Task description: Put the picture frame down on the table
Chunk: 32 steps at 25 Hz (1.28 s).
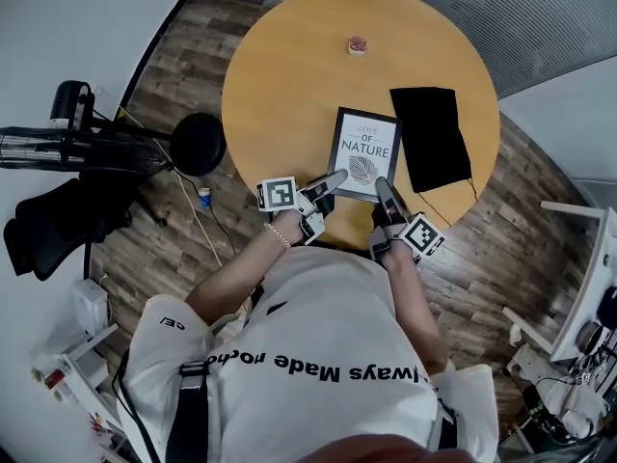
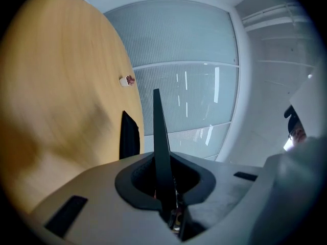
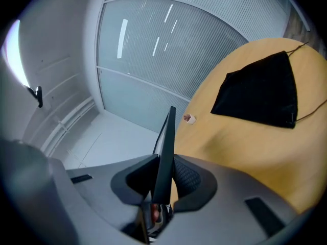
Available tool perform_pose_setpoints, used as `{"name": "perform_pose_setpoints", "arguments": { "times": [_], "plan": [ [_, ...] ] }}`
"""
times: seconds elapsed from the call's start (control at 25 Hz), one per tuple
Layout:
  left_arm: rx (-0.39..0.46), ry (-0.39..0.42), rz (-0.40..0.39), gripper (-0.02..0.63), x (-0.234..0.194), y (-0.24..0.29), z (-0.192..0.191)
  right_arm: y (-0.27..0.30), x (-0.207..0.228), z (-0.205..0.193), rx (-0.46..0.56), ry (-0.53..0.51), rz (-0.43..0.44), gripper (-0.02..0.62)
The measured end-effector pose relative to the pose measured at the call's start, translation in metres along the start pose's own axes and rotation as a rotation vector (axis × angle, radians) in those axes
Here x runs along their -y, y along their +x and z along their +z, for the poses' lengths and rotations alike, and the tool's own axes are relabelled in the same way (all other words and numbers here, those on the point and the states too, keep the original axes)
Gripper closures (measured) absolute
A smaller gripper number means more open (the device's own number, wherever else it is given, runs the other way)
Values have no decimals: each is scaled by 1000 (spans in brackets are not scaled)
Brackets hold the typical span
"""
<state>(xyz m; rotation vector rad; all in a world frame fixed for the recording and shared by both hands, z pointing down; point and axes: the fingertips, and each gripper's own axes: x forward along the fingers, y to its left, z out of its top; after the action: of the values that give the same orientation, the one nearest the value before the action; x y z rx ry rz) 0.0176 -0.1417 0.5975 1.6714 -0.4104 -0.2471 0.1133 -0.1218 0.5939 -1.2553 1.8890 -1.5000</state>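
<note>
Both forearms reach forward from the body over the near edge of the round wooden table. The left gripper lies about level and angles in towards the right. The right gripper tips slightly down and angles in towards the left. Each is clamped on the near edge of the picture frame, which faces print up over the near part of the table, left of a black cloth. Whether the frame touches the tabletop cannot be told.
</note>
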Motion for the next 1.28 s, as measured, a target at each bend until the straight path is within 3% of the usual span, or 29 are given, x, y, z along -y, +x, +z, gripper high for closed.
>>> {"name": "perform_pose_setpoints", "arguments": {
  "times": [0.16, 1.28],
  "plan": [
    [-13, -16, 58, 552, -25, -3, -6, 1, 22, -10, -28, 26, -53, 497],
    [-68, -157, 186, 551, -134, -6, -23, 26, 117, -57, -118, 148, -233, 495]
  ]
}}
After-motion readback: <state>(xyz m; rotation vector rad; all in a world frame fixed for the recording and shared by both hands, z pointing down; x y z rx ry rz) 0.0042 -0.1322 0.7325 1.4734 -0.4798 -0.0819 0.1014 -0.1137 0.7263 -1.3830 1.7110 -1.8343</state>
